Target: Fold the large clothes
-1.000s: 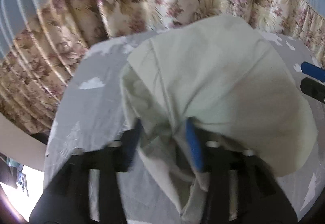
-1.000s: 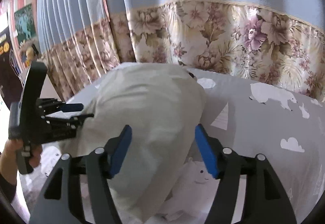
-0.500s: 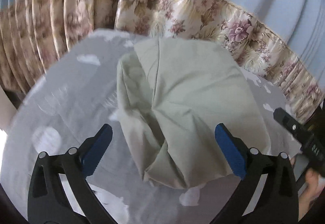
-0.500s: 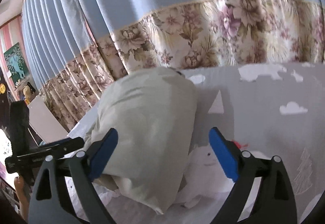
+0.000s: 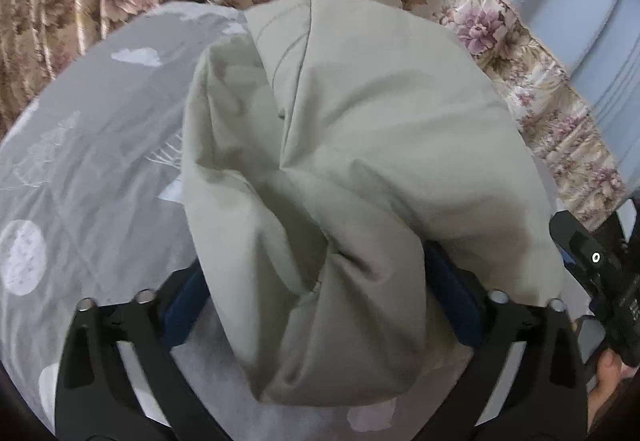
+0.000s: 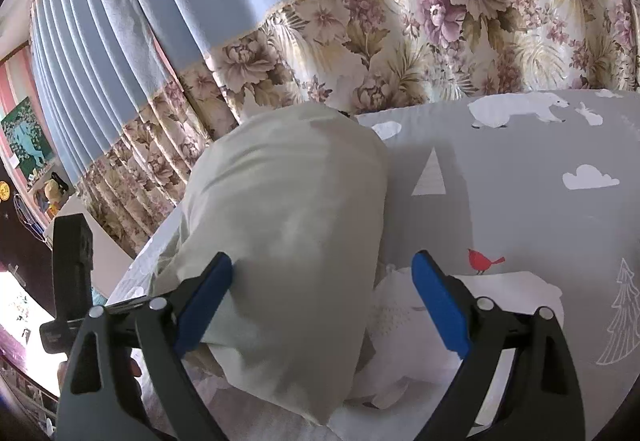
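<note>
A pale green garment (image 5: 360, 161) lies bunched in a folded heap on the grey printed bedsheet (image 5: 92, 145). My left gripper (image 5: 320, 309) is open, its blue pads on either side of the heap's near end, partly hidden by cloth. In the right wrist view the same garment (image 6: 288, 225) lies left of centre. My right gripper (image 6: 320, 305) is open wide, its left pad (image 6: 204, 305) against the cloth, its right pad (image 6: 440, 309) over the sheet. Neither grips the cloth.
Floral and blue curtains (image 6: 400, 33) hang right behind the bed. The sheet (image 6: 540, 181) stretches to the right with bear and cloud prints. The right gripper's body (image 5: 600, 273) shows at the left view's right edge; the left gripper's body (image 6: 72, 281) stands at the right view's left edge.
My left gripper let go of the cloth a second ago, opened wide and has moved in around the heap's near end. My right gripper opened wider and stayed beside the garment.
</note>
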Tool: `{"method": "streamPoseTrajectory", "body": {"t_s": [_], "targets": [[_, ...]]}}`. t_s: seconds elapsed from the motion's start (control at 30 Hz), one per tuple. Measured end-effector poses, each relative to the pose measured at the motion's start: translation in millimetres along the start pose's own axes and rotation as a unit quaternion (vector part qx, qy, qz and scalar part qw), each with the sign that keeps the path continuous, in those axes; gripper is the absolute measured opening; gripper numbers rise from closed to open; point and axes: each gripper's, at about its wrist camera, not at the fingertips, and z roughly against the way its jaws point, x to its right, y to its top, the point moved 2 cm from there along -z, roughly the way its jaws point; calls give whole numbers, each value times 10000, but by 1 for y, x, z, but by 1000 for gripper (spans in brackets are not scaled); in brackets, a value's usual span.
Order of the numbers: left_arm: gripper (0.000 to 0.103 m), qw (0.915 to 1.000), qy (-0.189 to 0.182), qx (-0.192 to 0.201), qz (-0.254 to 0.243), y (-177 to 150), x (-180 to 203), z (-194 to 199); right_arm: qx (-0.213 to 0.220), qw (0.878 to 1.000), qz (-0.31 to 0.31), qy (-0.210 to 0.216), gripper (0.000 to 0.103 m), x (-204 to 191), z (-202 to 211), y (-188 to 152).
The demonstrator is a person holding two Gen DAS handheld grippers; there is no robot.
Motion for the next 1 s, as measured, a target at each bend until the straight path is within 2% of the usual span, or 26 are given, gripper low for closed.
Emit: {"method": "streamPoseTrajectory", "body": {"t_s": [0.07, 0.1, 0.17, 0.23, 0.33, 0.4, 0.47, 0.53, 0.63, 0.7, 0.73, 0.77, 0.8, 0.9, 1.0], "targets": [[75, 9997, -223, -77, -29, -1, -3, -1, -86, 10000, 4, 24, 92, 1, -2, -1], [70, 9995, -251, -93, -139, -1, -3, 1, -124, 9999, 0, 42, 92, 1, -3, -2], [55, 9990, -167, -111, -388, 0, -1, 8, -158, 9999, 25, 56, 92, -1, -3, -3], [51, 9988, -72, -131, -476, 2, 1, 10, -152, 9998, 84, 46, 92, -4, -3, -3], [53, 9987, -119, -180, -457, 1, -1, 8, -163, 9998, 105, 35, 92, -5, -4, -5], [61, 9994, -126, -146, -292, 0, -6, 7, -191, 9998, 26, 60, 94, -3, -5, -6], [79, 9998, -14, -83, -175, -3, -9, 5, -202, 9998, -62, 62, 96, 0, -6, -6], [88, 9999, 59, -53, -66, -5, -10, 2, -247, 9995, -136, 123, 96, 1, -8, -7], [91, 9999, 135, -45, -86, -4, -5, -1, -258, 9994, -182, 172, 96, 0, -11, -8], [89, 9999, 101, -86, -49, -3, -4, -2, -271, 9990, -246, 252, 96, 0, -16, -6], [81, 9999, -27, -95, -67, -3, -3, -2, -310, 9987, -274, 291, 96, 1, -19, -6], [63, 9997, -198, -121, -85, -3, -3, -1, -348, 9984, -258, 363, 96, 1, -24, -4], [59, 9989, -435, -165, -112, -3, -1, 0, -391, 9981, -243, 402, 97, 1, -29, -4], [51, 9982, -352, -131, -463, -1, 6, 1, -519, 9973, -235, 464, 97, 1, -41, -4], [48, 9977, -333, -129, -570, -3, 7, 2, -583, 9980, 32, 230, 97, -4, -45, -10]]}}
